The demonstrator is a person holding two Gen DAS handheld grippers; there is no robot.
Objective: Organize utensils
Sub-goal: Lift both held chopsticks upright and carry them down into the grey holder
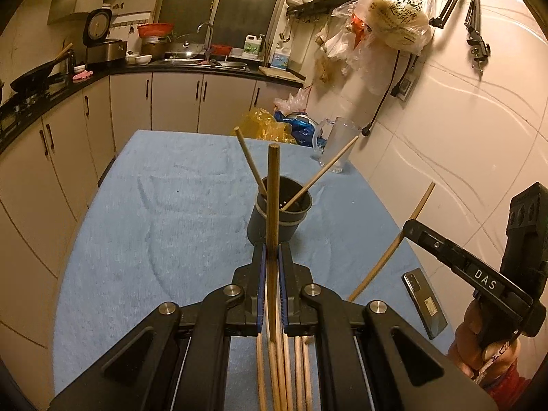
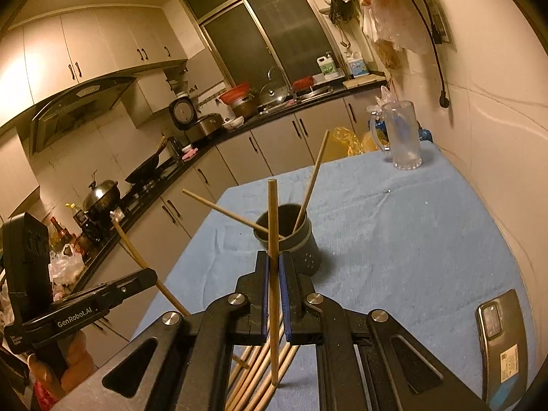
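A dark cylindrical holder (image 1: 291,229) (image 2: 308,257) stands on the blue cloth with two chopsticks (image 1: 251,164) (image 2: 315,174) leaning out of it. My left gripper (image 1: 273,250) (image 2: 154,275) is shut on a wooden chopstick (image 1: 273,188) (image 2: 133,250), held upright just short of the holder. To its right, my right gripper (image 2: 273,260) (image 1: 409,227) is shut on another chopstick (image 2: 273,226) (image 1: 394,243), also tilted upward near the holder. Several loose chopsticks (image 1: 306,370) (image 2: 253,376) lie on the cloth under both grippers.
A phone (image 1: 424,303) (image 2: 501,346) lies at the cloth's near right by the tiled wall. At the far right corner stands a clear glass jug (image 1: 334,144) (image 2: 404,133). The blue-clothed table (image 1: 154,222) (image 2: 411,239) has cabinets and a counter beyond its left and far edges.
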